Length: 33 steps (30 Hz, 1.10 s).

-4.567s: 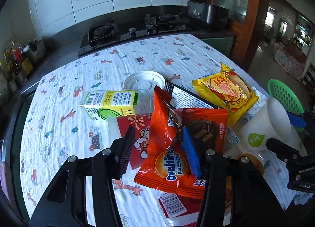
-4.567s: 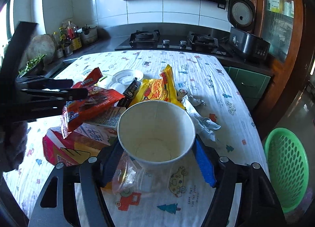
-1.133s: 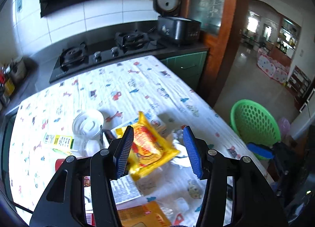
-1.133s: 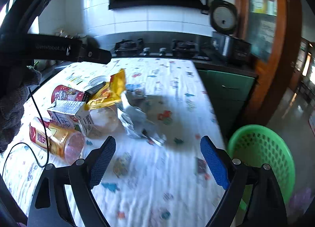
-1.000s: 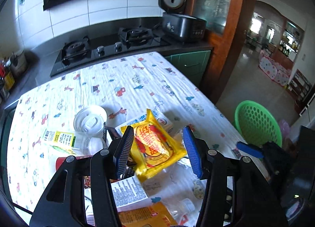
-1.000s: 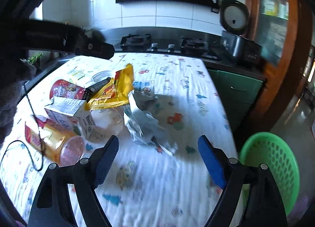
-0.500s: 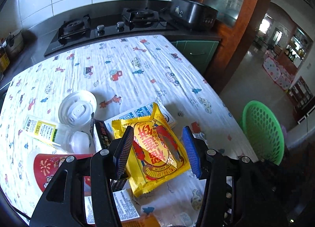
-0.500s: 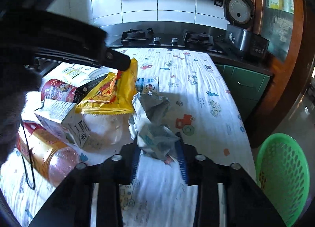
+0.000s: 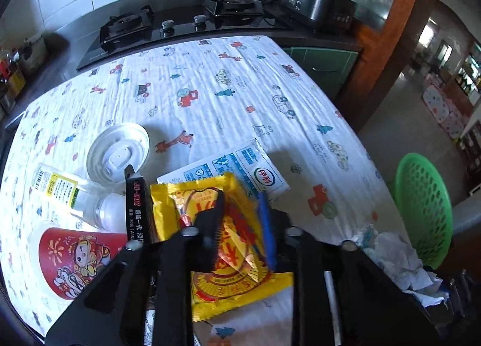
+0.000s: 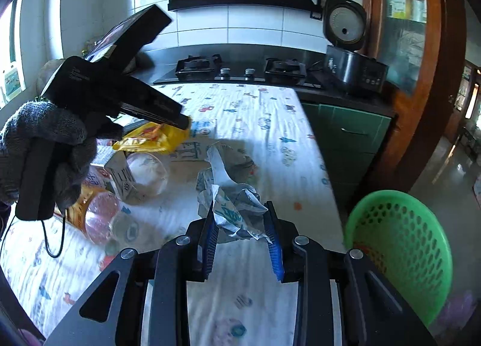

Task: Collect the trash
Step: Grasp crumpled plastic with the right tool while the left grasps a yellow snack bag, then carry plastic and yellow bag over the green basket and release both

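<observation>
On a cartoon-print table (image 9: 210,99), the left gripper (image 9: 243,226) has just closed on a yellow snack packet (image 9: 240,283) while the right gripper (image 10: 240,226) pinches a crumpled wrapper (image 10: 234,204) near the table's right edge, beside a green basket (image 10: 402,253).

clear: far tablecloth (image 9: 210,81) | blocked: near-left, lid (image 9: 117,152), red cup (image 9: 75,259) | basket (image 10: 399,253) beyond right edge

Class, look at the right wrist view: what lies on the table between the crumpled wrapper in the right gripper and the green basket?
Nothing: only bare printed tablecloth separates the crumpled wrapper from the green basket, which sits beyond the table's edge.
</observation>
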Tool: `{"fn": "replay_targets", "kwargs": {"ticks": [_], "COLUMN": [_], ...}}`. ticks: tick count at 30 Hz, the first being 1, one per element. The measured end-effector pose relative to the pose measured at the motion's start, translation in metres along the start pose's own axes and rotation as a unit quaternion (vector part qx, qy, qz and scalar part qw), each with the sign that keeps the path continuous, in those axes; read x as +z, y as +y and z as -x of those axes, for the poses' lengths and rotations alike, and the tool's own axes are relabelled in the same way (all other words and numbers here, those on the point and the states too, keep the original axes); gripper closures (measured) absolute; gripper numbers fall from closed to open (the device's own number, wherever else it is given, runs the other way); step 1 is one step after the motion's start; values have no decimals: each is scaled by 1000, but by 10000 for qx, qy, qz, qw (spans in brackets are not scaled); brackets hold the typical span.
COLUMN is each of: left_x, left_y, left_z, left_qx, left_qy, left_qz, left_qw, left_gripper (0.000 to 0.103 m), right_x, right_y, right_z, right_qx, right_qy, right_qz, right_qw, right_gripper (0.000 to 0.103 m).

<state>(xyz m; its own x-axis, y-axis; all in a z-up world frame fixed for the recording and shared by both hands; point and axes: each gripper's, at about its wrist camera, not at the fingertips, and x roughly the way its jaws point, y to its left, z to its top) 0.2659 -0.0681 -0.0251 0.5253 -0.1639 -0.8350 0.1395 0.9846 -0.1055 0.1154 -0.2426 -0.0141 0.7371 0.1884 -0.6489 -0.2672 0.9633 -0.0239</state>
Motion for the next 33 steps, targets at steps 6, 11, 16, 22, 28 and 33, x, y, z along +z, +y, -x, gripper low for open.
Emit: {"fn": "replay_targets", "kwargs": {"ticks": [6, 11, 16, 22, 28, 33], "left_x": [-7, -12, -16, -26, -28, -35], "left_y": [-11, -33, -66, -120, -169, -209], "left_z": [25, 56, 83, 91, 74, 55], "left_qx": [-147, -522, -1086, -1749, -2284, -2616], "left_qy": [-282, -536, -665, -649, -517, -447], "left_qz": [-218, -434, -682, -1058, -1273, -1483], "left_qw": [9993, 9963, 9895, 9767, 9638, 9527], "left_gripper": [100, 101, 101, 101, 101, 101], "right_x": [-9, -15, -22, -41, -71, -88], "right_y": [-25, -56, -98, -149, -187, -203], "right_z": [18, 40, 66, 74, 62, 50], "right_qx": [-222, -576, -1095, -1655, -1951, -1985], "right_qy": [-82, -145, -237, -41, 300, 451], "right_qz": [-218, -503, -797, -1167, -1526, -1780], "right_qw": [9995, 9970, 9905, 9793, 9684, 9627], "right_gripper": [74, 74, 74, 74, 73, 72]}}
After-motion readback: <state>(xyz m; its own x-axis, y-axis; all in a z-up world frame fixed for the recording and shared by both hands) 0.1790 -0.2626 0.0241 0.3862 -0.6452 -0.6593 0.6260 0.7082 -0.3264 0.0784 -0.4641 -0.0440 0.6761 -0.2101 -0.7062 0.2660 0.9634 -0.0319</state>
